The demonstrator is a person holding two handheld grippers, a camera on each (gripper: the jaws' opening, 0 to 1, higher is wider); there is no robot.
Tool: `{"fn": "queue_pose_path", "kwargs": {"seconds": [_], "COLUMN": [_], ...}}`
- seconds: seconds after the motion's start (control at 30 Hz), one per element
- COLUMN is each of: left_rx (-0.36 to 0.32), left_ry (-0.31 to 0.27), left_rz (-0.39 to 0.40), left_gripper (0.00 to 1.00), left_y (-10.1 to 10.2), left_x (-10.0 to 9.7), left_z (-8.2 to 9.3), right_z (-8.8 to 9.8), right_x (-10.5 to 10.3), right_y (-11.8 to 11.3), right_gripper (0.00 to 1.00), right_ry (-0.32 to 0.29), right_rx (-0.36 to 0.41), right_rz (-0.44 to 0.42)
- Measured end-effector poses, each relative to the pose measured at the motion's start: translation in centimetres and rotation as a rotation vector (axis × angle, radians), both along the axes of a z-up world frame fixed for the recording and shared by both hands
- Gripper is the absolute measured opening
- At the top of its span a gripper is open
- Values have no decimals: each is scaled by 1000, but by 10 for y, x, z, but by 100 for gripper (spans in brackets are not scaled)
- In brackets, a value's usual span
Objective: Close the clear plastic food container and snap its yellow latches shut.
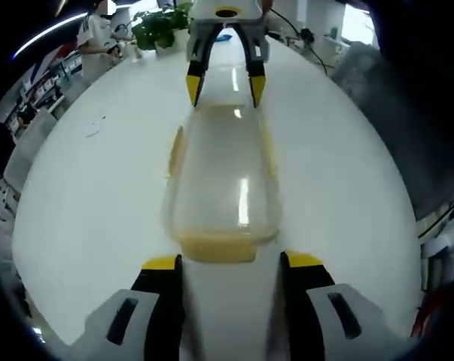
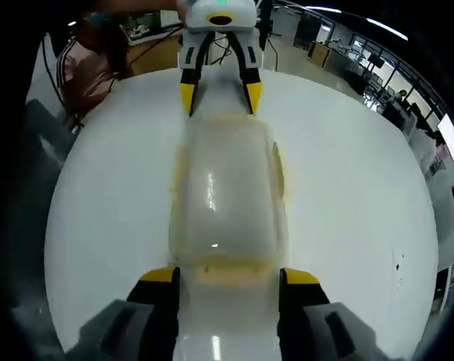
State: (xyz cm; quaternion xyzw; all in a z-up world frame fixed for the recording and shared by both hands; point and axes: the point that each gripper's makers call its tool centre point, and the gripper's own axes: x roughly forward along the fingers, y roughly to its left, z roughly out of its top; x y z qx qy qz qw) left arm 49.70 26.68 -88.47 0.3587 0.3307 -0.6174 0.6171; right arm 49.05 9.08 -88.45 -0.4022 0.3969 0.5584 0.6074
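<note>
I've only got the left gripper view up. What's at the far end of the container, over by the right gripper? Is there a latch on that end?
Observer: Yes. In the right gripper view a yellow end latch lies between the open jaws of the right gripper, at that end of the container.
Operator: Are those jaws touching it?
Observer: They stand one on either side of it. The picture is too blurred to tell whether they touch.
Operator: How does my left gripper look from there?
Observer: The left gripper is open, with its yellow tips flanking the container's opposite end.
</note>
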Motion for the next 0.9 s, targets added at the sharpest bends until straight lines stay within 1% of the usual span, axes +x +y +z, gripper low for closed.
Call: {"fn": "queue_pose_path", "kwargs": {"seconds": [0.03, 0.07, 0.17, 0.2, 0.23, 0.3, 0.37, 0.43, 0.5, 0.63, 0.73, 0.83, 0.9], "left_rx": [8, -9, -13, -17, -19, -23, -22, -26, -33, -43, -45, -56, -57], "left_ry": [9, 28, 22, 20, 21, 15, 9, 9, 14, 15, 12, 21, 20], "left_rz": [-11, 3, -13, -13, -14, -26, -20, -13, -1, 0, -5, 19, 24], "left_gripper": [50, 51, 50, 49, 48, 37, 37, 37, 37, 37, 37, 36, 35], "left_y": [0, -2, -4, -5, -5, -6, -4, -4, -5, -5, -5, -5, -5], "left_x": [-1, -2, -2, -1, -2, -4, -4, -5, -6, -6, -6, -5, -6], "left_z": [-4, -2, -2, -2, -2, -1, 1, 0, 0, 0, -1, 0, 1], "right_z": [1, 1, -2, -3, -5, -4, -5, -5, -5, -6, -7, -7, -7], "right_x": [-3, -3, -3, -2, -3, -7, -8, -8, -7, -7, -5, -5, -6], "right_y": [5, 6, 5, 5, 5, 10, 8, 8, 8, 10, 9, 9, 10], "right_gripper": [50, 48, 39, 38, 38, 38, 38, 37, 37, 37, 37, 36, 36], "right_ry": [17, 20, 9, 5, 11, 27, 41, 45, 52, 54, 55, 49, 47], "right_rx": [19, 18, -6, -6, -9, 12, 2, 13, 19, -6, -9, -3, -21], "right_rz": [-1, -4, 19, 25, 29, 68, 61, 80, 80, 88, 97, 101, 103]}}
